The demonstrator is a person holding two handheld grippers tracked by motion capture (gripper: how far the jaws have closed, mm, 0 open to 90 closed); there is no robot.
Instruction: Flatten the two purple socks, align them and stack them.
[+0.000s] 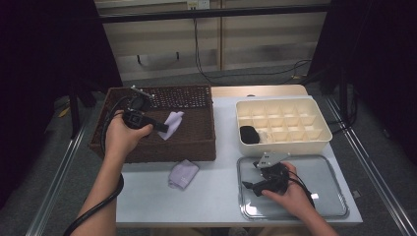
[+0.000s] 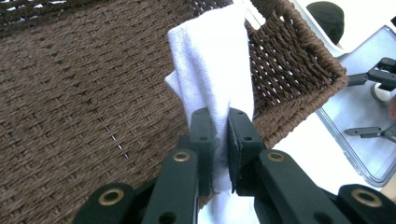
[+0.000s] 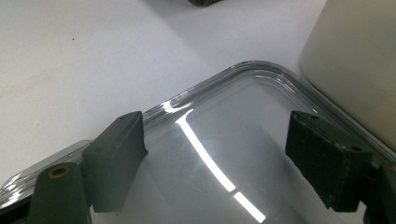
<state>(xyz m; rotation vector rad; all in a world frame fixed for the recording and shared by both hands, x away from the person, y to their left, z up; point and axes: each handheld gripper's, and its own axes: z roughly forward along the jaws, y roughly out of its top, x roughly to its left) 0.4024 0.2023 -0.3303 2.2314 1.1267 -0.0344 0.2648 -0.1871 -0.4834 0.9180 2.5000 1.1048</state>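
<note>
My left gripper [image 1: 164, 128] hangs over the brown wicker basket [image 1: 196, 142], shut on a pale white cloth [image 1: 172, 124]. In the left gripper view the cloth [image 2: 212, 70] is pinched between the two black jaws of my left gripper [image 2: 223, 140] and stands up above the basket weave [image 2: 70, 93]. A second folded pale cloth [image 1: 183, 173] lies on the table in front of the basket. My right gripper [image 1: 250, 181] rests on the shiny metal tray [image 1: 324, 196], jaws wide apart. In the right gripper view nothing lies between the open jaws of my right gripper [image 3: 215, 154], just the tray's corner [image 3: 243, 70].
A cream divided box [image 1: 314, 142] stands behind the tray, with a black item [image 1: 249, 134] in its near left compartment. The white table [image 1: 221, 187] runs between basket and tray. Cables trail on the floor at the back.
</note>
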